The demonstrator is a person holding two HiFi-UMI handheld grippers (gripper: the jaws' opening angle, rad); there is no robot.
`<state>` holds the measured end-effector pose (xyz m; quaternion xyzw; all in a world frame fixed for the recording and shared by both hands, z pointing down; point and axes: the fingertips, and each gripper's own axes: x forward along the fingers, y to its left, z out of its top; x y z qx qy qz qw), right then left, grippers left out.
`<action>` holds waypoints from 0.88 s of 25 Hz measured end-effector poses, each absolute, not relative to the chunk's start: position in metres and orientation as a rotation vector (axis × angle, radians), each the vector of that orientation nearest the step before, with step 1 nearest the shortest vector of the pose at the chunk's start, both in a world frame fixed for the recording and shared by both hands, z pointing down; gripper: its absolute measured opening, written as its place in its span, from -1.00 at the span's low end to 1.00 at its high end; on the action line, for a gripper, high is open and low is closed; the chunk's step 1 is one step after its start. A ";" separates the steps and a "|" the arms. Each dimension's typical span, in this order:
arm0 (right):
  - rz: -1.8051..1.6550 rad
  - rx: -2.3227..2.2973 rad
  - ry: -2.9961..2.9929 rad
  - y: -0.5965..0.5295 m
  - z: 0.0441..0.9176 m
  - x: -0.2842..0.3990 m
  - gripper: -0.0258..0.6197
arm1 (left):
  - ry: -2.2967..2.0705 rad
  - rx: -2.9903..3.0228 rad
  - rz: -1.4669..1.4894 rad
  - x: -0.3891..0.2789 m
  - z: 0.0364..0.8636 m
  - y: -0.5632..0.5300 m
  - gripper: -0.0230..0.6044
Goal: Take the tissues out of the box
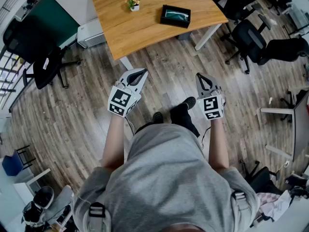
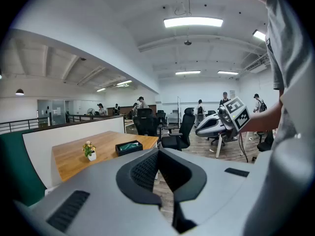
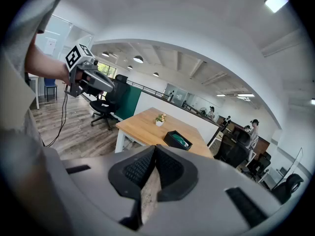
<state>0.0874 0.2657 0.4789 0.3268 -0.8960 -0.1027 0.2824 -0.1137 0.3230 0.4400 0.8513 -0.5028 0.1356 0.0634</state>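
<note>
Your grey shirt fills the bottom of the head view, and your two forearms reach out from it over the plank floor. Your black shoes show on the floor behind and between the two sets of jaws.

Your left gripper has its jaws clenched tip to tip with nothing caught in them. In the left gripper view the dark pads meet at the front, and only floor shows through the slot behind them. Your right gripper is the same: jaws pressed together and holding nothing. Both point slightly downward, side by side and well apart from each other.

The black box sits well ahead of both sets of jaws on the wooden surface, roughly between the lines the two grippers point along. Something teal shows inside its open top. Neither set of jaws touches the box or the surface. A small potted plant stands on the same surface, to the left of the box and apart from it. Black office chairs stand off to the right of the right jaws, beyond the surface's edge.
</note>
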 end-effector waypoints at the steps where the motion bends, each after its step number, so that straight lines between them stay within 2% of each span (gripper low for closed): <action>1: -0.269 0.877 -2.402 0.265 0.480 0.089 -0.91 | -1.517 2.572 0.414 -0.112 0.441 0.323 -0.87; 22: -0.223 0.880 -2.438 0.243 0.486 0.092 -0.91 | -1.515 2.561 0.455 -0.102 0.446 0.309 -0.87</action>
